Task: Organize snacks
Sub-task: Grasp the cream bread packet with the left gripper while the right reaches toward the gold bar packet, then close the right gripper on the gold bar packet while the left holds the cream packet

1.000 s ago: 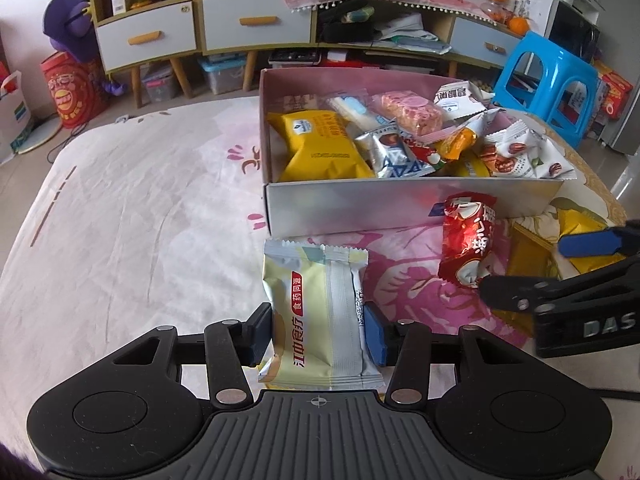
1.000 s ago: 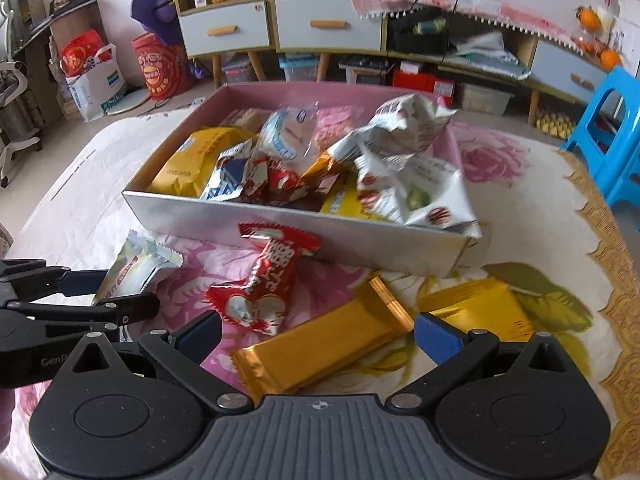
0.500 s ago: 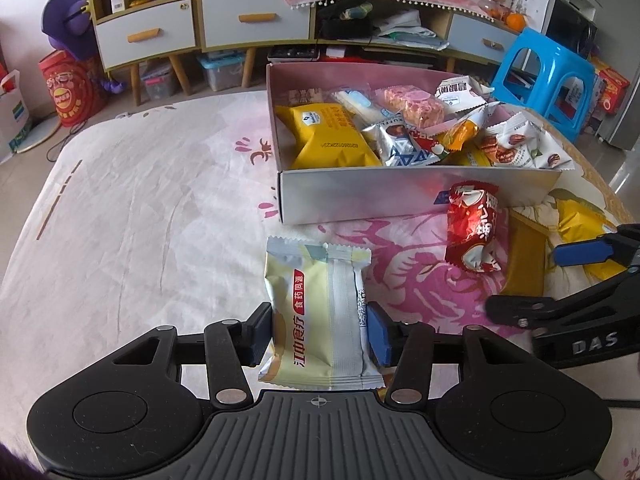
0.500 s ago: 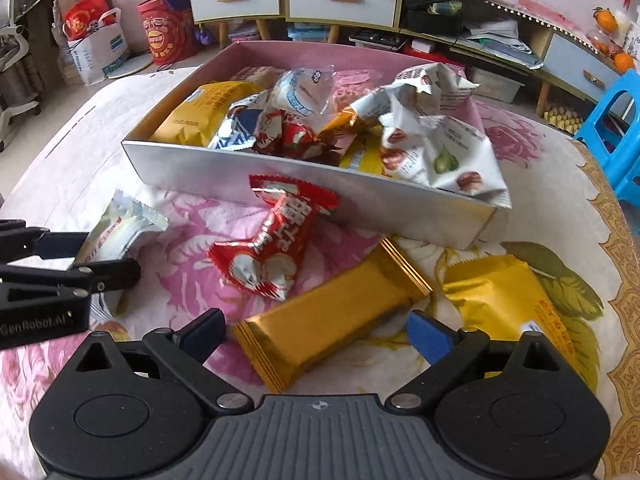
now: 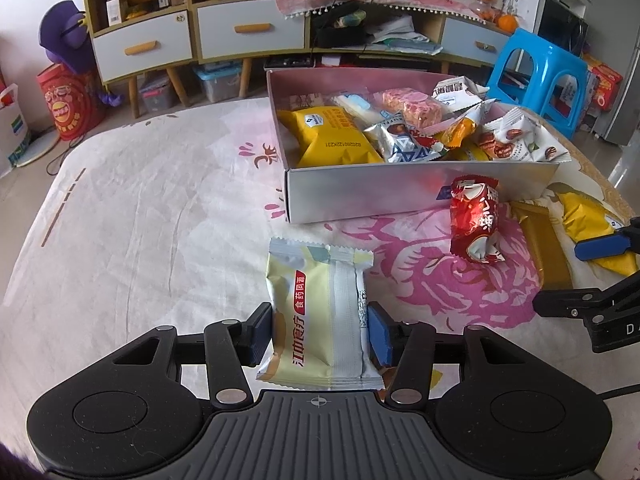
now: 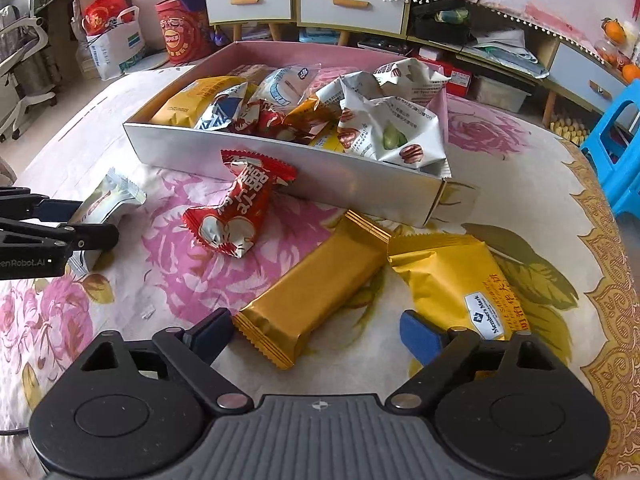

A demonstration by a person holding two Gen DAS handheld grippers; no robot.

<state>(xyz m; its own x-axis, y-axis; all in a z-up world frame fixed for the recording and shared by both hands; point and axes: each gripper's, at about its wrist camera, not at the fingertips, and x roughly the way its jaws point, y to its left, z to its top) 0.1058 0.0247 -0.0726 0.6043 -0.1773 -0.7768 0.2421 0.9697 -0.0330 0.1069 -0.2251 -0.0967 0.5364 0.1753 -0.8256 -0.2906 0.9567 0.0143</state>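
My left gripper point(image 5: 320, 336) is shut on a pale yellow snack packet point(image 5: 318, 316) with red label, held over the floral cloth in front of the box. It also shows in the right wrist view point(image 6: 108, 208). The silver box point(image 5: 400, 194) holds several snack packs. My right gripper point(image 6: 316, 330) is open, its fingers either side of the near end of a gold bar point(image 6: 312, 296). A red candy pack point(image 6: 240, 212) lies against the box front. A gold Member's Mark packet point(image 6: 452, 280) lies right of the bar.
The table has a floral cloth point(image 5: 140, 220). A blue stool point(image 5: 540, 76) stands at the far right. Cabinets with drawers point(image 5: 248, 32) line the back wall. A red bucket point(image 5: 66, 104) and bags sit on the floor at left.
Both grippers have drawn back from the box, which looks farther away. The left still holds the pale packet. The right has lowered around the gold bar's near end.
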